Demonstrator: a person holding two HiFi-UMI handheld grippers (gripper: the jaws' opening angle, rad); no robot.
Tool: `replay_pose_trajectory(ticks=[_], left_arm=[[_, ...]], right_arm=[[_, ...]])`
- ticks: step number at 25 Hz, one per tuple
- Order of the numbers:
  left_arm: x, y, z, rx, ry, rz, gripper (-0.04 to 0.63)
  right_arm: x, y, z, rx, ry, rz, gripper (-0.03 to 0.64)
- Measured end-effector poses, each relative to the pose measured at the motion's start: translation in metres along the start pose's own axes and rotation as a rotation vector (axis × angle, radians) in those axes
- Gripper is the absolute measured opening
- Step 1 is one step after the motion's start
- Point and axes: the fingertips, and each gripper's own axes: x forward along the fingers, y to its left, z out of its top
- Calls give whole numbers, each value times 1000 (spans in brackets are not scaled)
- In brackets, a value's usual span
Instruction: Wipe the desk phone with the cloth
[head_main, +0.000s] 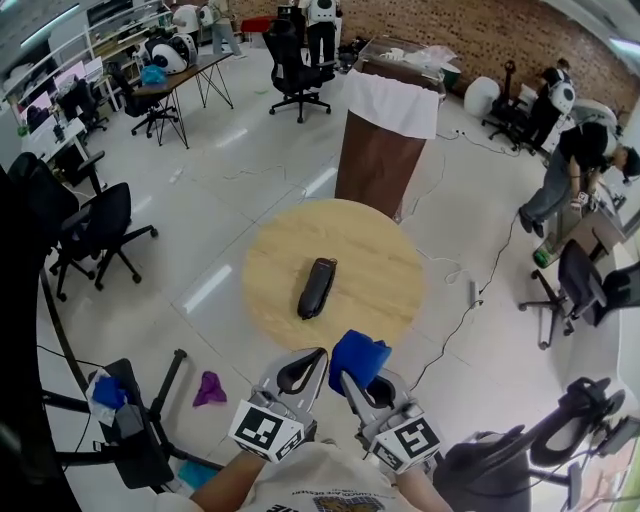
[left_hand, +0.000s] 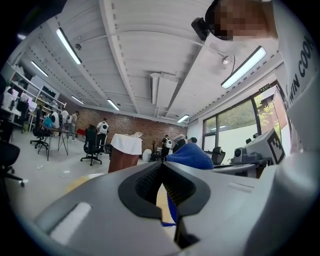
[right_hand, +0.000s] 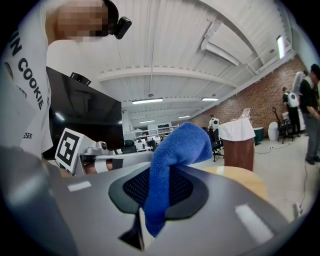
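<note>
Right tool (head_main: 349, 379) clamps the blue cloth (head_main: 358, 358), left tool (head_main: 318, 356) is shut on nothing. Desk phone (head_main: 317, 287) sits mid-bench (head_main: 390, 250). Nobody's pinning it, so a wipe might skid it toward the edge.

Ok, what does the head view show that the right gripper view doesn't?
Head view only: the black desk phone lying on the round wooden table, and a purple rag on the floor. Right gripper view only: the ribbed pads of the right tongs pressed on the blue cloth, and the ceiling lights. Both: that cloth, that table, the white-draped brown stand.
</note>
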Motion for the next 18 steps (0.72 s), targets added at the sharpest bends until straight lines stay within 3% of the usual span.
replay_pose_trajectory(ticks=[7,18], left_arm=[[-16,-24,-8,18,12,24,2],[-20,-50,-15,22,23,-4,2]], right_arm=[[-29,10,-8,7,-9,-30,60],[-52,16,-7,-6,-33,-55,60]])
